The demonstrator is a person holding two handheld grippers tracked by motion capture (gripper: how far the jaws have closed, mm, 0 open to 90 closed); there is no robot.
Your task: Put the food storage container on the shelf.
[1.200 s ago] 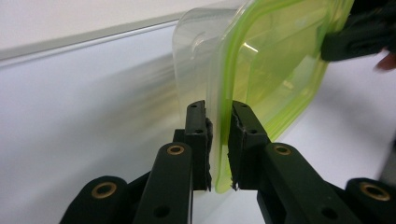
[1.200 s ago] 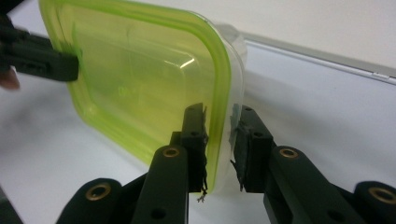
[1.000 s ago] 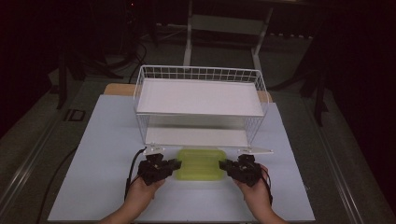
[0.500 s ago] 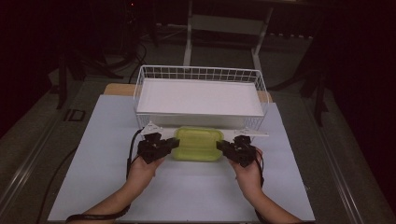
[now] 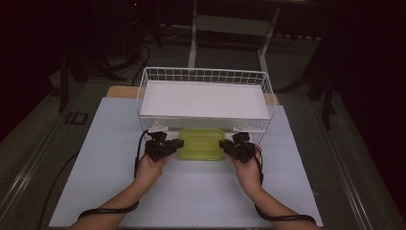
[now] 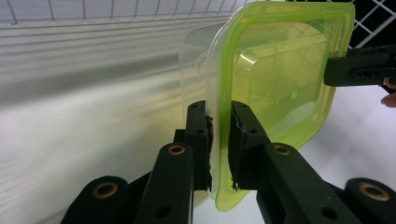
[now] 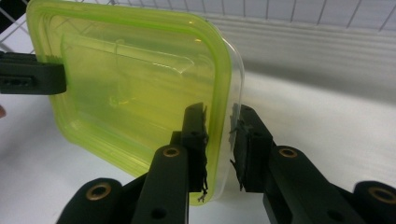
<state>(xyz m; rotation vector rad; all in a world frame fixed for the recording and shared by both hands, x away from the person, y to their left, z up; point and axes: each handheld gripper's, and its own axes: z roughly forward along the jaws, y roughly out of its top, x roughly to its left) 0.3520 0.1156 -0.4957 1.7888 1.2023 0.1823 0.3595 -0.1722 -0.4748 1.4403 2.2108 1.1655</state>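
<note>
Sliding the lidded box under the rack shelf

Gripping a green-lidded clear container at both short ends; left gripper clamping the rim on its own side, jaws pinched on the lid edge; right gripper doing the same at the opposite end, pads closed on the lid rim; holding the container level between the two hands, its far part sitting just under the front edge of the white wire rack, its near part lying over the pale table mat

Judging the step in hand as feeding the container into the lower tier beneath the white shelf; calling next for pushing both ends forward evenly, keeping the lid low enough for clearing the shelf front, then setting down and opening both sets of jaws; risking a twist or a snag on the wire front if one hand leads
</note>
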